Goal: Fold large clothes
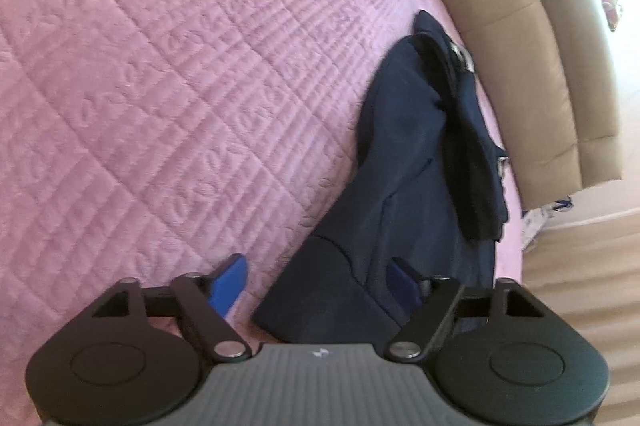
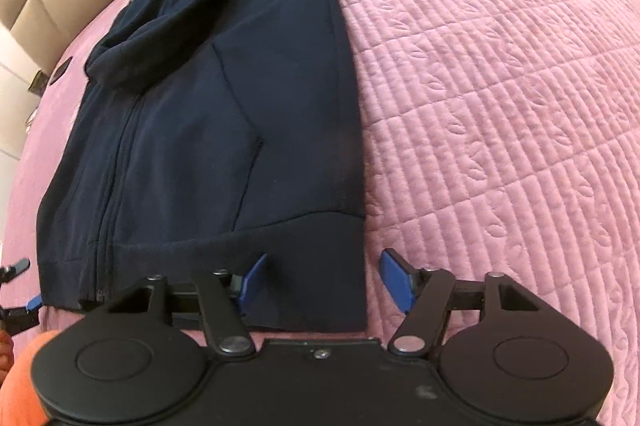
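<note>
A dark navy zip jacket (image 2: 208, 114) lies flat on a pink quilted bedspread (image 2: 500, 86), its sleeve folded across the upper part and its ribbed hem nearest me. My right gripper (image 2: 324, 278) is open, its blue pads either side of the hem's right corner, one pad over the cloth and one over the quilt. In the left wrist view the jacket (image 1: 400, 186) runs away to the right. My left gripper (image 1: 320, 286) is open over the hem's corner, with its left pad (image 1: 228, 286) above the quilt.
A beige padded headboard (image 1: 520, 46) curves along the far side of the bed (image 1: 160, 86). Wooden floor (image 1: 580, 286) shows at the right. The other gripper's tips (image 2: 16, 290) and an orange sleeve (image 2: 24, 378) show at the right view's left edge.
</note>
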Action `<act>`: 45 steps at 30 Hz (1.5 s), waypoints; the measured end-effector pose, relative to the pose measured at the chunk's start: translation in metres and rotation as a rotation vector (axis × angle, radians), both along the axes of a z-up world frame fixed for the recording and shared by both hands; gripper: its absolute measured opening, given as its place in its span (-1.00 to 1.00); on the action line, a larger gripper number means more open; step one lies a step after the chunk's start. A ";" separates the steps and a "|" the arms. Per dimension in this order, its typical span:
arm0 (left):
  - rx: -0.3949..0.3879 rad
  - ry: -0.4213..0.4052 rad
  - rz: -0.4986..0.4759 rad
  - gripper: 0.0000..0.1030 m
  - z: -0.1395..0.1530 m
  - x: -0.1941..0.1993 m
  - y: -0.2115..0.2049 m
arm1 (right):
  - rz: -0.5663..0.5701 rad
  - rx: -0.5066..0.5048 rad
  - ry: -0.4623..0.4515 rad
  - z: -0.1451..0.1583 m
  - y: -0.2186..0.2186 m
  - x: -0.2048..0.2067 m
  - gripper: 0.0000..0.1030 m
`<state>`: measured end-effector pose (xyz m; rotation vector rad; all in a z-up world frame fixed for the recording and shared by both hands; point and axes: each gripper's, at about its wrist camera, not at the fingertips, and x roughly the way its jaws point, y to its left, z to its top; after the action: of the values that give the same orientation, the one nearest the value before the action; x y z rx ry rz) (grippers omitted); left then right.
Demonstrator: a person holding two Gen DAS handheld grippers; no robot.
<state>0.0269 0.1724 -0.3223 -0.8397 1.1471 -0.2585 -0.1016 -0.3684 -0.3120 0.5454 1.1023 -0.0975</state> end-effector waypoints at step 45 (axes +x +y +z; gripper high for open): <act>0.391 -0.407 -0.221 0.14 0.043 0.301 -0.157 | 0.024 -0.269 -0.309 0.024 -0.074 0.292 0.46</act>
<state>0.3274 0.0154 -0.2793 -0.2945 0.8644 -0.3550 0.1907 -0.4421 -0.2881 0.2930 0.7785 -0.1341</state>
